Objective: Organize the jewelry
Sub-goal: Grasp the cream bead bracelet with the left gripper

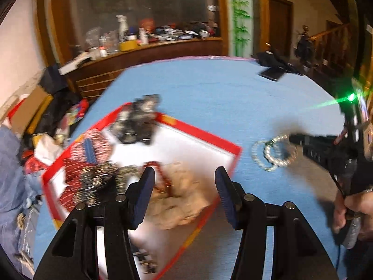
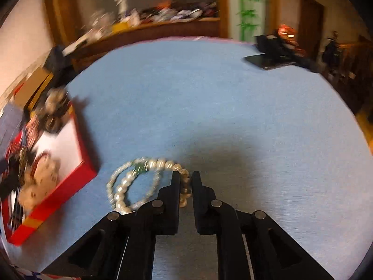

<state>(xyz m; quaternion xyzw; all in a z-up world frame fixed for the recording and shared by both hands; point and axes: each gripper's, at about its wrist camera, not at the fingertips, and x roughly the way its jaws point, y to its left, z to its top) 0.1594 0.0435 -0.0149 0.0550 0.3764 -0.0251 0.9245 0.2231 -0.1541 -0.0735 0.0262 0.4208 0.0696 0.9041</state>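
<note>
A red-rimmed white box (image 1: 200,133) (image 2: 58,196) sits on the blue table and holds blurred jewelry: a dark beaded pile (image 1: 137,121), a red patterned pouch (image 1: 93,149) and a beige lump (image 1: 184,200). My left gripper (image 1: 184,175) hovers over the box, open, with nothing between its fingers. Right of the box, pearl bracelets (image 1: 272,154) (image 2: 121,186) with a green bead lie coiled on the cloth. My right gripper (image 2: 185,177) is shut on the pearl strand's right side, with beads showing between its jaws. In the left wrist view it appears as a dark blur (image 1: 291,137).
A dark flat phone (image 1: 272,72) (image 2: 265,61) and black items lie at the table's far right edge. Beyond the table stands a cluttered wooden cabinet (image 1: 151,46). Boxes and bags pile up on the left. A person's hand (image 1: 349,205) grips the right tool.
</note>
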